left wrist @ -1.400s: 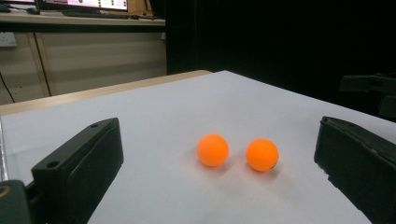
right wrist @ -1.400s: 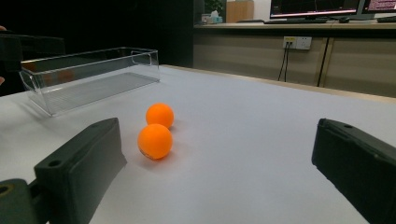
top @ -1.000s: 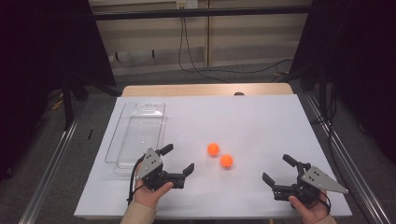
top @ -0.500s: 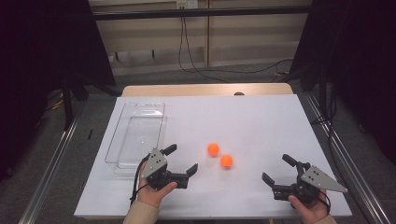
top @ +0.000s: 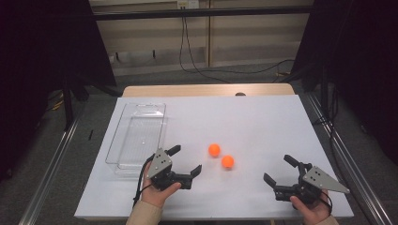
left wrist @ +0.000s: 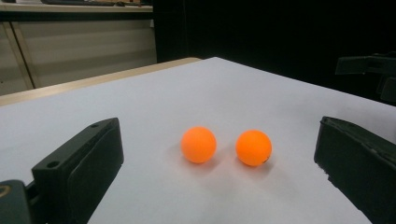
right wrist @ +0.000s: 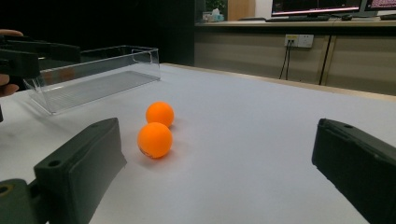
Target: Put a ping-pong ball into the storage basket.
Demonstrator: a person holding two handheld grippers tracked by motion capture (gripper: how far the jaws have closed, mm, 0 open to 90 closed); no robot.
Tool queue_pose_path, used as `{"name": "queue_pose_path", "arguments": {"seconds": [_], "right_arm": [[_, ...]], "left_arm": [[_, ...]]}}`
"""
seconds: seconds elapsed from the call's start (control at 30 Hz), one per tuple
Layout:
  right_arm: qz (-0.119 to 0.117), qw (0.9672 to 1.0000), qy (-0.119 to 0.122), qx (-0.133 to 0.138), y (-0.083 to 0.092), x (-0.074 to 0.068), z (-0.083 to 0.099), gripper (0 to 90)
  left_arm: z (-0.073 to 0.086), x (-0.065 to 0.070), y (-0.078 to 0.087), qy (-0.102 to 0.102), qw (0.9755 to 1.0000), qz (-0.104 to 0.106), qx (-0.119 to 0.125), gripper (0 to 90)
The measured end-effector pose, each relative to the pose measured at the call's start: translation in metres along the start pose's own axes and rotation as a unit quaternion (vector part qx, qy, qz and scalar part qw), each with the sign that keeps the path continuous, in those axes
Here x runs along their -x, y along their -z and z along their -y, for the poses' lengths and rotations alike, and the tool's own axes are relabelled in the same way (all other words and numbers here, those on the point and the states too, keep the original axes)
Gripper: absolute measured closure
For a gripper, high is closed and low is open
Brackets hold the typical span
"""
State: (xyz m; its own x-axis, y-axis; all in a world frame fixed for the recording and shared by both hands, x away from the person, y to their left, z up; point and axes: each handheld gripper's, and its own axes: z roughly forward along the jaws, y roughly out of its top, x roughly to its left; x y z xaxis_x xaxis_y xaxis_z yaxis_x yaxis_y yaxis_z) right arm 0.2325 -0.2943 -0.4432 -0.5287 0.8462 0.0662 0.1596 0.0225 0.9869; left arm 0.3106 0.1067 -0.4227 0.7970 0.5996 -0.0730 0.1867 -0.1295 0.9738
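Left claw (top: 184, 160): released, near the two orange balls (top: 221, 155) | right claw (top: 279, 170): released, farther from balls | clear tray (top: 137, 135): beyond left claw

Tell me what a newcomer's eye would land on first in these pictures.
Two bright orange balls sit close together on the white table, near its middle. An empty clear plastic tray lies to their left. The left hand-held gripper and right hand-held gripper rest near the front edge, jaws open, pointed toward the balls.
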Motion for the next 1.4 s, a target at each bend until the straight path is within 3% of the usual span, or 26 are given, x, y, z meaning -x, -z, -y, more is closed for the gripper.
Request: {"name": "queue_pose_path", "arguments": {"seconds": [1.4], "right_arm": [[-0.004, 1.0000, 0.000, -0.001, -0.001, -0.001, 0.000, 1.4]], "left_arm": [[-0.001, 0.009, -0.022, -0.009, 0.9996, 0.018, -0.021, 1.4]]}}
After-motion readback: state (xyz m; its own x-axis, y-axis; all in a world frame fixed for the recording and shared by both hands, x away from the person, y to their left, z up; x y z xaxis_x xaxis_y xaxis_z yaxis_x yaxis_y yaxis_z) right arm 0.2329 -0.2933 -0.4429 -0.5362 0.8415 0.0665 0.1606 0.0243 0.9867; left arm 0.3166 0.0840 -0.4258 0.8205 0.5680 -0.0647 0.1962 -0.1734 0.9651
